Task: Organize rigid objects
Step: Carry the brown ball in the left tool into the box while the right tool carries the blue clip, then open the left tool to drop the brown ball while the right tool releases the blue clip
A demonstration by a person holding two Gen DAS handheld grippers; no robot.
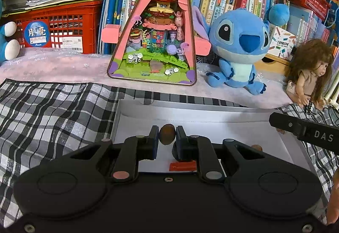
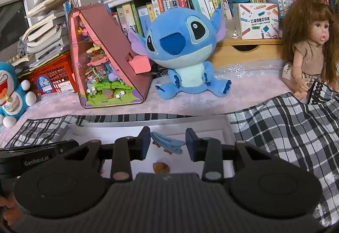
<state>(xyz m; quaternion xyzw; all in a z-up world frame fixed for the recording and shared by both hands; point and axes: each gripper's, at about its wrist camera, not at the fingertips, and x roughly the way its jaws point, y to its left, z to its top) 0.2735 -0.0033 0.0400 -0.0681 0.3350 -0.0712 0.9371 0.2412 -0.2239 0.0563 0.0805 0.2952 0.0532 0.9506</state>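
Left gripper (image 1: 167, 135): jaws drawn close, clamped on a small brown oval bead (image 1: 167, 134), which is held above the floor of the white tray (image 1: 135, 118).
Right gripper (image 2: 168, 141): jaws parted, nothing between the pads; it hangs over the white tray (image 2: 229, 127), and the tray floor shows in the gap.
White tray: shallow, lies on the black-and-white checked cloth (image 1: 53, 110), landmark for all entries below.
Blue hair clip (image 2: 167, 143): lies flat inside the tray, seen between the right gripper's jaws but apart from both.
Small orange-brown piece (image 2: 161, 168): inside the tray, nearer the camera than the clip.
Red flat piece (image 1: 182, 166): inside the tray, below the left gripper's jaws.
Pink triangular diorama case (image 1: 155, 27): upright beyond the tray's far edge.
Blue plush toy (image 1: 239, 51): seated beyond the tray, right of the case.
Long-haired doll (image 2: 311, 46): beyond the tray's far right corner.
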